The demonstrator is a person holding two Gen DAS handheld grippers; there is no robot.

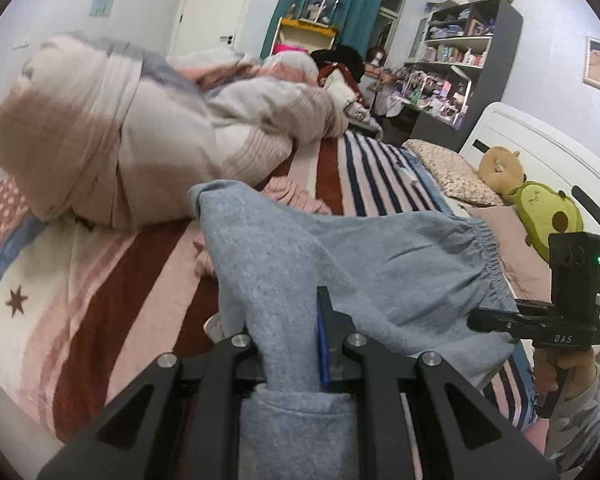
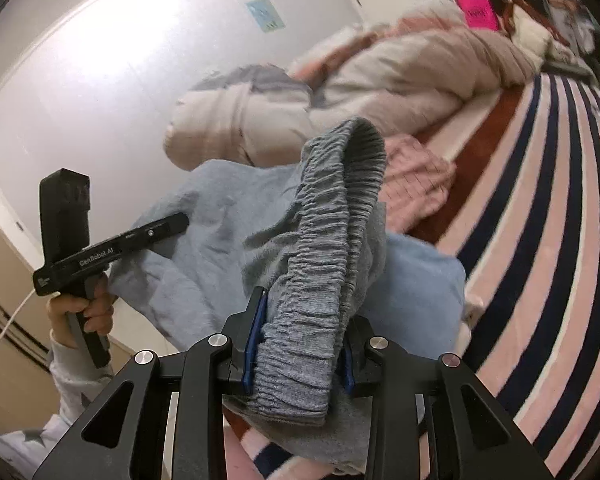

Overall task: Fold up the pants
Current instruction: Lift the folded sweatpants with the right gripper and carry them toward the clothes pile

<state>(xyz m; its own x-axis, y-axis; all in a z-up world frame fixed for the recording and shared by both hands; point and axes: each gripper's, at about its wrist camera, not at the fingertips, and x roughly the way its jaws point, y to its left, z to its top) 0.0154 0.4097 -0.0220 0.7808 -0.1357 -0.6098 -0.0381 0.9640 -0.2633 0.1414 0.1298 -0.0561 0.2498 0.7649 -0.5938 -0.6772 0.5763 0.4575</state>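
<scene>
I hold the grey pants [image 1: 380, 256] lifted, left gripper [image 1: 296, 344] and right gripper [image 2: 300, 344] both clamped on cloth; next, spread flat on the striped bed [image 2: 540, 240]

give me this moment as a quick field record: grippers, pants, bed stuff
left gripper: shut on a fold of the grey pants
right gripper: shut on the elastic waistband
pants state: lifted, hanging between both grippers, not yet folded
surface: striped bedspread
near pants: pink garment lying on the bedspread
behind: bundled beige duvet
by headboard: avocado plush toy, floral pillow
</scene>
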